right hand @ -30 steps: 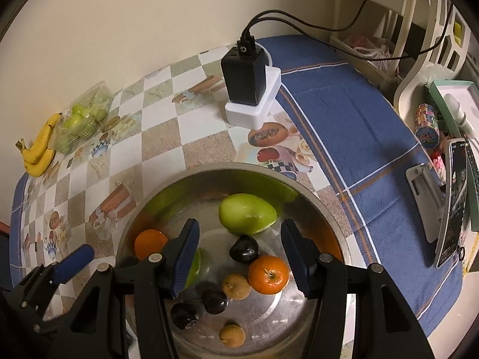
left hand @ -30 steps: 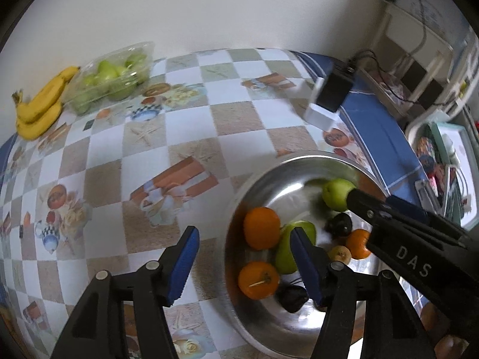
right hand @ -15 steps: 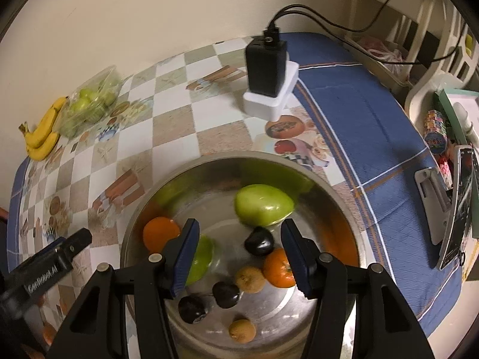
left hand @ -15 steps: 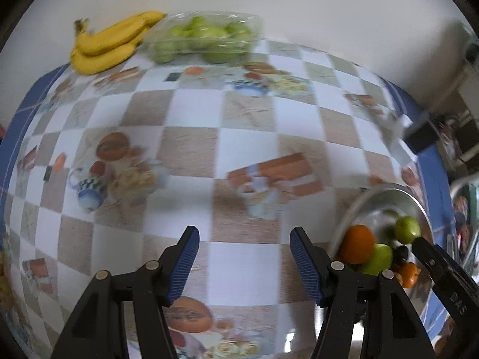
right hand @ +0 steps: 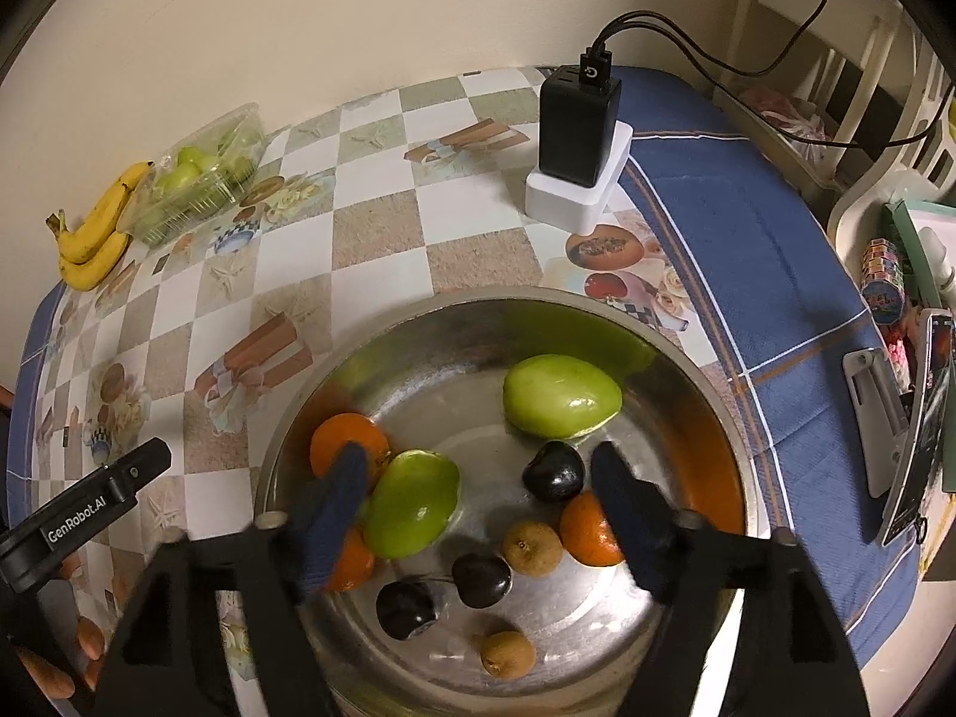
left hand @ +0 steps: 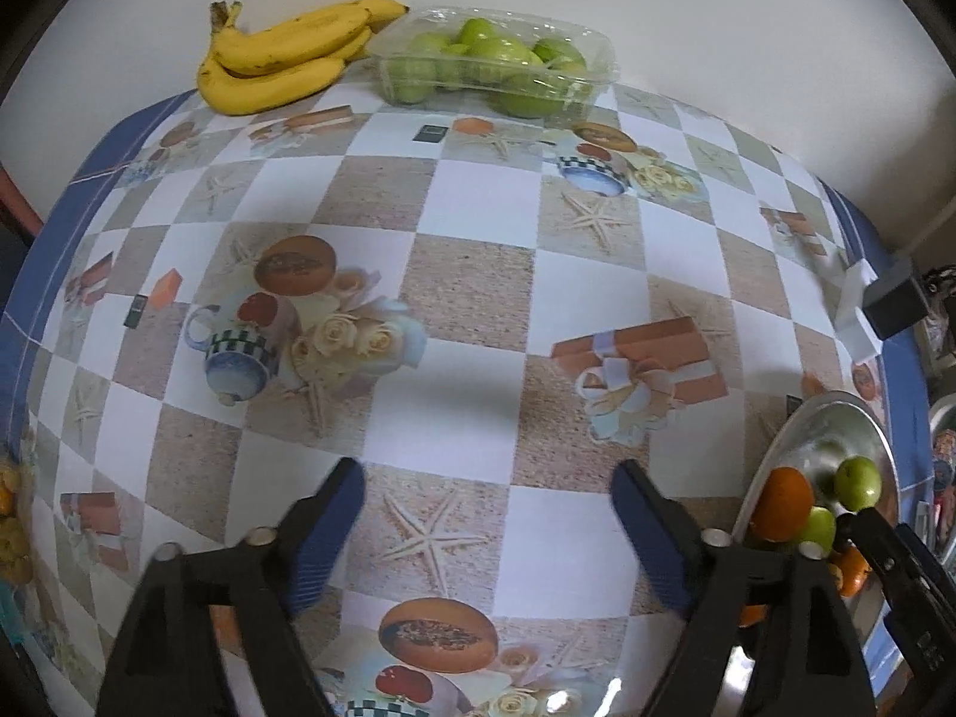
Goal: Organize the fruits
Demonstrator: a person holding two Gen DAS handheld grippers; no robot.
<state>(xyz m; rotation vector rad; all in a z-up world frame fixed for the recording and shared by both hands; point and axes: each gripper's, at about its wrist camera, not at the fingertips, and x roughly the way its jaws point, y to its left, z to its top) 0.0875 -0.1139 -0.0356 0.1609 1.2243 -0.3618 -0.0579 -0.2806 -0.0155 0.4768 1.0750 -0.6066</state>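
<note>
A steel bowl (right hand: 699, 358) holds two green mangoes (right hand: 558, 395), oranges (right hand: 346, 439), dark plums (right hand: 552, 471) and small brown fruits (right hand: 530, 547). My right gripper (right hand: 478, 514) is open and empty, hovering above the bowl. My left gripper (left hand: 487, 526) is open and empty over the checkered tablecloth, left of the bowl (left hand: 794, 436). A bunch of bananas (left hand: 287, 54) and a clear tray of green fruits (left hand: 496, 63) lie at the far edge by the wall; both also show in the right wrist view, the bananas (right hand: 98, 227) left of the tray (right hand: 197, 179).
A black charger on a white box (right hand: 576, 149) stands beyond the bowl, cables running right. A phone on a stand (right hand: 914, 418) and small items sit at the right on the blue cloth. The wall borders the table's far side.
My left gripper has swung left, away from the bowl, and now faces the bananas and tray. My right gripper has stayed over the bowl, shifting slightly.
</note>
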